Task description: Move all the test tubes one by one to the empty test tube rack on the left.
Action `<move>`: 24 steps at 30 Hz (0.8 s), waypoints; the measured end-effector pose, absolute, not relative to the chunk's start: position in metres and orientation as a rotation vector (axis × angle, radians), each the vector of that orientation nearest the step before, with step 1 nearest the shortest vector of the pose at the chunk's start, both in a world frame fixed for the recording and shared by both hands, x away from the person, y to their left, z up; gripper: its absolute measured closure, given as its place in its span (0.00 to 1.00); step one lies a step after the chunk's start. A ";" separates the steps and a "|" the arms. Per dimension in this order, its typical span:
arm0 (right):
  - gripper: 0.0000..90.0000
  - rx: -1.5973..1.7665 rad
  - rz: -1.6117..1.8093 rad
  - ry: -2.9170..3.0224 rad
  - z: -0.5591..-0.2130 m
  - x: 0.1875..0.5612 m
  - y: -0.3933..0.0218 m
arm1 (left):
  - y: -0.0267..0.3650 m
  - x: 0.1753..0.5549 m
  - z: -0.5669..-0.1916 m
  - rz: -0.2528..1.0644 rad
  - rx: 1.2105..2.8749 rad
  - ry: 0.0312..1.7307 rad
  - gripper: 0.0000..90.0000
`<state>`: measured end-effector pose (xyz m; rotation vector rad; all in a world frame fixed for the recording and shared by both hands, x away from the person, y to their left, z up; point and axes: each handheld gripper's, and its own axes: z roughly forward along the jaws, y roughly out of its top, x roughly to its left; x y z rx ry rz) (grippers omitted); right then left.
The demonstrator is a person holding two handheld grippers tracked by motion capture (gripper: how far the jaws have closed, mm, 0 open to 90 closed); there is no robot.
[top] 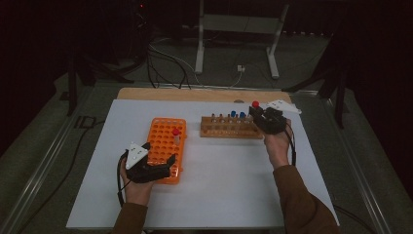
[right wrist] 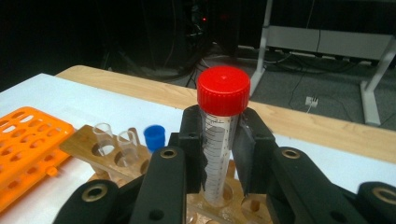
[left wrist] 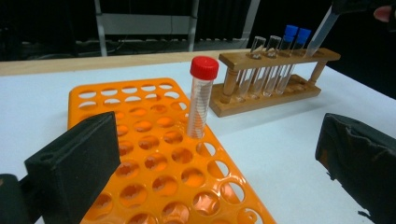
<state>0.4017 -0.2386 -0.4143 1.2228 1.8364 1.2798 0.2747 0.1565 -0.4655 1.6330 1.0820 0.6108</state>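
Red-capped and clear-walled, the tube [right wrist: 219, 140] in the right gripper [right wrist: 220, 154] is a slim round cylinder of see-through plastic with printed black scale marks and a ribbed screw cap. Its long axis stands upright, cap up, its lower end at a hole in the top bar of the wooden rack [right wrist: 88, 144] at the far right of the table [top: 229, 195]. The black jaws pinch it from both sides just below the cap, their flat pads pressed against its wall.

The wooden rack [top: 229, 127] is a low two-bar stand on turned pegs, lying left to right. In the left gripper view it holds two open glass tubes [left wrist: 256, 65] and two blue-capped tubes [left wrist: 292, 51], all upright.

Left of it lies the orange rack [top: 165, 146], a flat, glossy plastic tray pierced by rows of round holes, its long side running near to far. One second red-capped tube [left wrist: 200, 98] stands upright in a hole towards its far right side.

The left gripper [top: 158, 165] rests at the near end of the orange rack, a grey three-cornered plate on top. Its jaws are spread wide, blocky matt pads on either side of the rack's near part, pinching nothing.

The table is smooth and white, with a pale wooden board showing along its far edge.
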 end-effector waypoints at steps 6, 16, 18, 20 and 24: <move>0.83 1.179 1.294 1.861 -0.401 0.393 -0.238 | 0.154 0.276 -0.454 0.624 1.646 1.039 0.01; 0.83 1.150 1.388 1.942 -0.391 0.374 -0.226 | 0.137 0.285 -0.438 0.635 1.647 0.972 0.01; 0.83 1.138 1.402 1.961 -0.390 0.371 -0.221 | 0.132 0.287 -0.435 0.627 1.650 0.964 0.01; 0.83 1.121 1.418 1.986 -0.389 0.366 -0.216 | 0.126 0.289 -0.433 0.622 1.656 0.962 0.01; 0.82 1.089 1.449 2.032 -0.389 0.359 -0.206 | 0.114 0.293 -0.433 0.606 1.682 0.949 0.01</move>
